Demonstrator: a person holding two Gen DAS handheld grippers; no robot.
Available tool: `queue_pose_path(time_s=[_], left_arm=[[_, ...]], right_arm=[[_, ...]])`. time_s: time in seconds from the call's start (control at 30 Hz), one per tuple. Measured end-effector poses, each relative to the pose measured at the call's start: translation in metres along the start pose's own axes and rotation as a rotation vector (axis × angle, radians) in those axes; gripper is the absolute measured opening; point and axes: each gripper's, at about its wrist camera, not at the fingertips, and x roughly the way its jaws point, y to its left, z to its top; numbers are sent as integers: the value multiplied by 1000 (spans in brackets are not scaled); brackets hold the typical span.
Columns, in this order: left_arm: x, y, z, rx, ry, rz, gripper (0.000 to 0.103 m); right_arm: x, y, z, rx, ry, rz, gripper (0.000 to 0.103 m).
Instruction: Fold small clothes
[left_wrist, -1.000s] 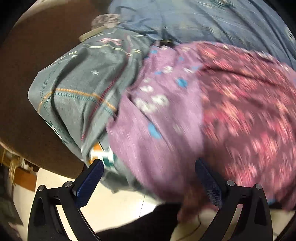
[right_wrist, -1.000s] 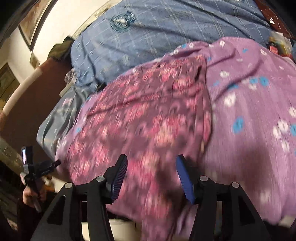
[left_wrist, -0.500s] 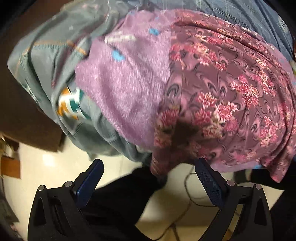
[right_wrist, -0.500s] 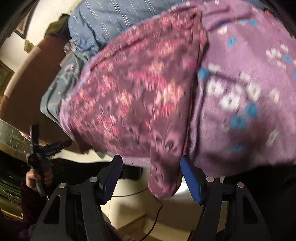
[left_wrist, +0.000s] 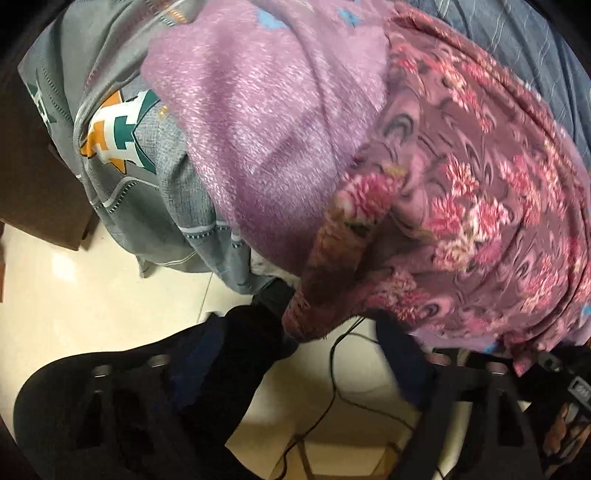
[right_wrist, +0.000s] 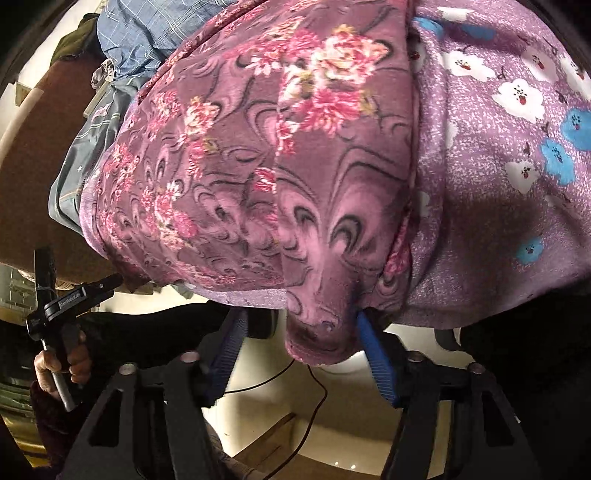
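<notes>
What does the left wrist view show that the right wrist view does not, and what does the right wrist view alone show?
Left wrist only: a grey sheet with an orange and green star print. Right wrist only: white and blue flowers on the lilac blanket, and a hand holding the left gripper. Both: the floral garment, a hanging corner between each view's closing fingers, pale floor below.

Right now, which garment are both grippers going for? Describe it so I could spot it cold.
Start at the lilac blanket with white and blue flowers draped over the bed edge. On it lies the plum floral garment, with pink blossoms and dark swirls, its corners hanging off the edge.
</notes>
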Motion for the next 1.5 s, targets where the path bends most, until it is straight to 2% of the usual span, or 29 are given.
queue_pose_path(time_s=[0.03, 0.07, 0.13, 0.23, 0.33, 0.47, 0.53, 0.6, 0.63, 0.67, 0.73, 0.77, 0.8, 0.83, 0.87, 0.9, 1.07, 1.23, 1.33, 1.4, 1.5], left_arm=[[1, 0, 1, 3, -2, -25, 55], [1, 0, 2, 11, 1, -45, 50], [8, 15, 5, 12, -2, -56, 44], [8, 22, 7, 8, -25, -77, 44], [11, 25, 9, -4, -23, -64, 58], [15, 22, 10, 4, -1, -88, 58], [19, 18, 11, 9, 0, -104, 56], [22, 18, 12, 12, -2, -133, 55], [23, 16, 12, 12, -4, -142, 49], [24, 17, 13, 14, -2, -157, 33], [27, 15, 12, 21, 8, -177, 19], [27, 13, 11, 31, 7, -184, 16], [26, 11, 10, 42, 0, -184, 14], [26, 9, 10, 51, -6, -185, 10], [24, 8, 9, 61, -12, -193, 9], [22, 9, 8, 66, -16, -197, 9], [12, 8, 4, 84, -29, -218, 7], [-24, 1, 3, 162, -69, -241, 6], [-56, -5, 9, 197, -113, -294, 6], [-78, -10, 16, 219, -152, -325, 6], [-110, -12, 33, 234, -212, -395, 6]], right_arm=[[1, 0, 0, -11, 0, -15, 41], [2, -1, 0, -12, 2, -20, 41], [5, -3, -1, -2, 15, -15, 41], [7, -3, -1, -2, 19, -16, 41], [9, -4, 0, 6, 25, -10, 44], [10, -8, 3, 51, 49, 6, 46], [5, -10, 3, 67, 33, 13, 57], [-1, -9, 3, 70, 2, 21, 62], [-4, -10, 3, 69, -16, 22, 65], [-5, -11, 4, 70, -21, 18, 67], [-1, -13, 3, 79, -17, 12, 69], [1, -13, 2, 77, -17, 13, 69], [3, -14, 2, 67, -15, 13, 61], [4, -13, 2, 44, -13, 0, 34], [4, -14, 3, 27, -11, -12, 18], [5, -9, 5, 8, -14, -31, 7], [-13, 0, 0, -35, -33, 34, 6], [-59, 19, -3, -136, -86, 168, 6], [-100, 32, 3, -193, -172, 261, 6], [-129, 37, 13, -215, -260, 324, 6], [-159, 38, 32, -211, -366, 377, 6]])
